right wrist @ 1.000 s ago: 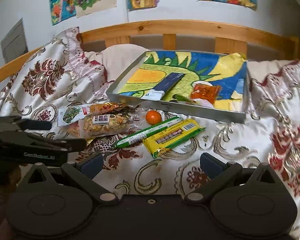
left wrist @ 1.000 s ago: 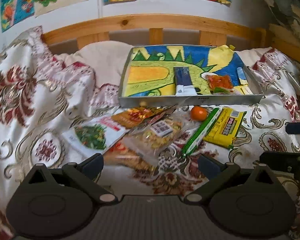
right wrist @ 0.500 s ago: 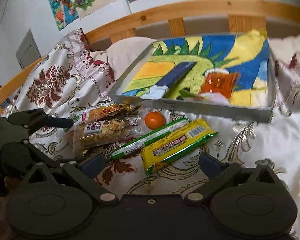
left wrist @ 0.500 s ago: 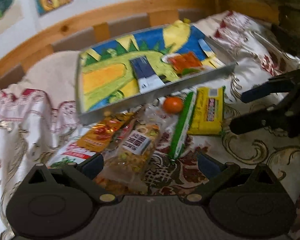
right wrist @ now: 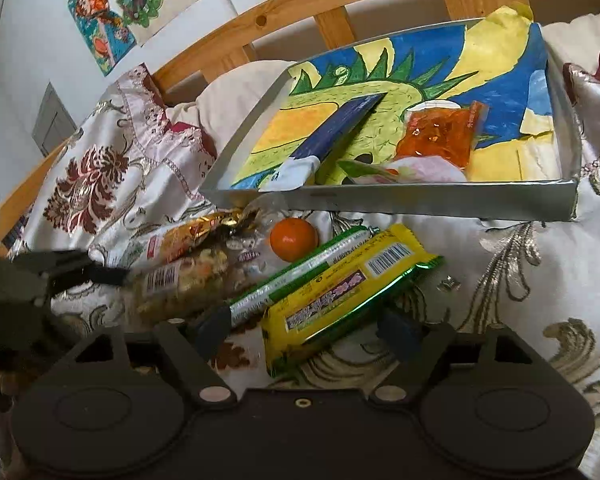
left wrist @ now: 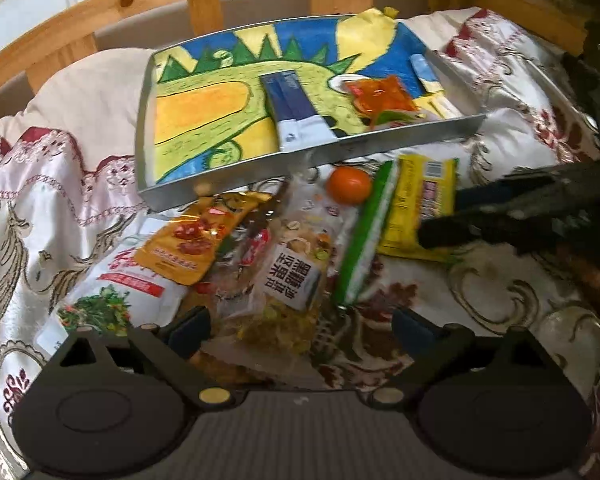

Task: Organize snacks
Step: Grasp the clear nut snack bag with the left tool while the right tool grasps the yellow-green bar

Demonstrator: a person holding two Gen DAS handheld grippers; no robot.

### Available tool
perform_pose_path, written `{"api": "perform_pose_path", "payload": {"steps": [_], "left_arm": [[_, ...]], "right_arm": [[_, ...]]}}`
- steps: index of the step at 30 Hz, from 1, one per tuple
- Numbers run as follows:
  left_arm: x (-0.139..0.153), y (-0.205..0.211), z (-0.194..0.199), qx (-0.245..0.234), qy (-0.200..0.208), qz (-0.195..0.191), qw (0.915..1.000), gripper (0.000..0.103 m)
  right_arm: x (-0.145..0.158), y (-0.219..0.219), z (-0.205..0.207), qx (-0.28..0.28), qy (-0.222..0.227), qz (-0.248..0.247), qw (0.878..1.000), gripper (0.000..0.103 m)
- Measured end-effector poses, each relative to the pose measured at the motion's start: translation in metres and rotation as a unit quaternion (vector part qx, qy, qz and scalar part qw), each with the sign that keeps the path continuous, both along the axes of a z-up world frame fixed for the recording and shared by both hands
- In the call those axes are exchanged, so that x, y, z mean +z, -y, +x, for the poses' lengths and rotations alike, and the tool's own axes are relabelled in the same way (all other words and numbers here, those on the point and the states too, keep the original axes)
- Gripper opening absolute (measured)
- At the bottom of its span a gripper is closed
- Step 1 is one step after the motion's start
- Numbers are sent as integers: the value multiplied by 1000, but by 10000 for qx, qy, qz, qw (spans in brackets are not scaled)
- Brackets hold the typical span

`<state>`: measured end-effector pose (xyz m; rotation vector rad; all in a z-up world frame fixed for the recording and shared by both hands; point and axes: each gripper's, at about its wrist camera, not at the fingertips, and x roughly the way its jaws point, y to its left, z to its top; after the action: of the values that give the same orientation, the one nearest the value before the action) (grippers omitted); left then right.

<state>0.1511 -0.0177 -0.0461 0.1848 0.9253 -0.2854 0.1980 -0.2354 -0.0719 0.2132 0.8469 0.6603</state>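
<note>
Tray (right wrist: 428, 200) holds 2–3 pkts; ~6 snacks left on bedspread (right wrist: 540, 272) by tray's front edge. R gripper (right wrist: 308, 326) apart, closing round yellow bar (right wrist: 340, 292); L gripper (left wrist: 300, 326) apart over nut bag (left wrist: 288, 280).

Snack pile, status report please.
Right gripper open, closing around yellow bar. Left gripper open over clear snack bag. Green bar touches yellow bar.

Each claw is a matte black plastic tool. The left claw (left wrist: 300, 326) has two round, disc-shaped housings with embossed circles, triangular cut-outs above them, brass-coloured pivot screws and a ribbed grey panel between. Its angled arms end in dark blue pads (left wrist: 190, 328). The right claw (right wrist: 308, 328) is built alike, with silver pivot screws and blue pads (right wrist: 400, 332).
</note>
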Motion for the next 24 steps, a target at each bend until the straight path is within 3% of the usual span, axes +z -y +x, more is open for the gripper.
{"api": "perform_pose_path", "payload": {"steps": [6,8,15,20,22,24], "left_arm": [[1,10,-3,-147,-155,-236,9995,96],[3,11,-4,-207,-178,-299,9992,96],[-4,10,10,5,-185,-296,9994,96],[-4,7,17,246,-206,-176,9993,79],[-2,6,14,283,-177,-21,9994,60],[0,9,9,289,-167,232,9992,51]], "right_arm": [[6,3,-2,-126,-66,99,9998,45],[8,4,-3,-130,-39,121,9998,41],[-8,4,7,-130,-198,213,9995,44],[-7,6,7,-221,-260,318,9989,35],[-6,7,7,-244,-305,338,9987,32],[-4,6,5,-253,-320,326,9986,28]]}}
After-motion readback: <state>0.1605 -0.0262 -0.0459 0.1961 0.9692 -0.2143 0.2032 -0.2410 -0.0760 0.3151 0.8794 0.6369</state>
